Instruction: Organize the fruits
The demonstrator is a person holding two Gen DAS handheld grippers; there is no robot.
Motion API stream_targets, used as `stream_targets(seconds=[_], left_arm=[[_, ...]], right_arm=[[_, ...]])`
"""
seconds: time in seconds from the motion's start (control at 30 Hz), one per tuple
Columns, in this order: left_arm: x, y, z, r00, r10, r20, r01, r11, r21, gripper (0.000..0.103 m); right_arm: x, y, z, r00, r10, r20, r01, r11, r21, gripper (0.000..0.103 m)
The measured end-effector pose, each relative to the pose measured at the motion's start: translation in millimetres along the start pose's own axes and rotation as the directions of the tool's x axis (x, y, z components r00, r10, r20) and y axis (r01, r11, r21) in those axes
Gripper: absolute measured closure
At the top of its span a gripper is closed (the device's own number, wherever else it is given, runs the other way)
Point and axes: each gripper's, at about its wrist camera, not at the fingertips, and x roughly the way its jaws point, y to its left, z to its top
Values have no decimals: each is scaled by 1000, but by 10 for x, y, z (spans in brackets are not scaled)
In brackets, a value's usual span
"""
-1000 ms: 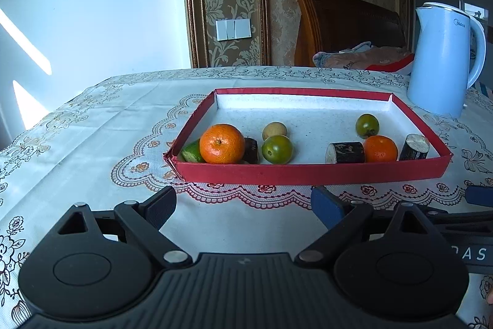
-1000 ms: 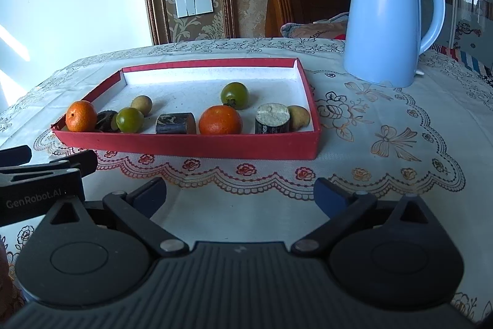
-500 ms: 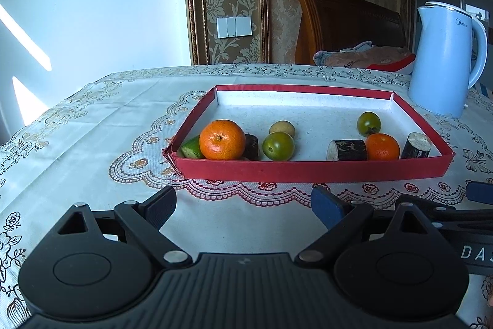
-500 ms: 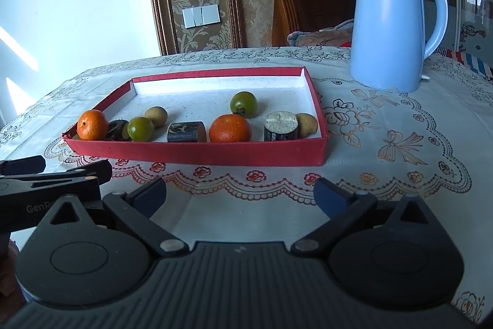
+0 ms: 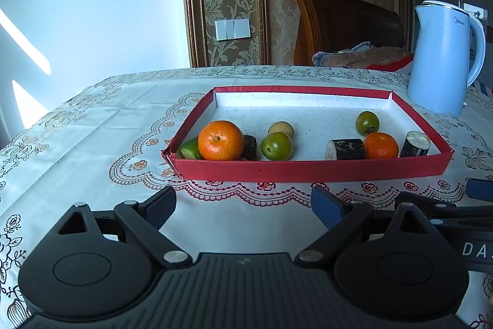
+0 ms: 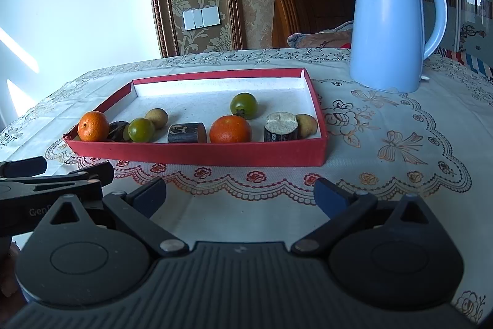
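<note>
A red shallow tray (image 5: 308, 170) (image 6: 197, 158) on the table holds two oranges (image 5: 220, 140) (image 6: 230, 129), green round fruits (image 5: 276, 146) (image 6: 244, 105), small brown fruits (image 5: 280, 128) (image 6: 306, 124) and dark sugarcane pieces (image 5: 345, 149) (image 6: 281, 127). A green fruit (image 5: 189, 148) lies behind the left orange in the tray's near left corner. My left gripper (image 5: 243, 207) is open and empty, in front of the tray. My right gripper (image 6: 240, 196) is open and empty, also in front of the tray.
A light blue electric kettle (image 5: 443, 60) (image 6: 391, 30) stands behind the tray on the right. A wooden chair (image 5: 342, 23) with cloth on it is beyond the table. The lace-patterned tablecloth (image 5: 92, 128) covers the table.
Both grippers have drawn back and risen slightly from the tray, so it looks smaller and farther. Nothing in the tray has moved.
</note>
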Motion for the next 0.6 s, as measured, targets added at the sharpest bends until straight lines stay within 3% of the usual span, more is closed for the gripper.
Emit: stream_targets(seconds=[0.6], left_arm=[[4, -6, -7, 1000, 5, 6, -5, 1000, 4, 8]], right_arm=[[3, 4, -2, 1000, 0, 1, 0, 1000, 0, 1]])
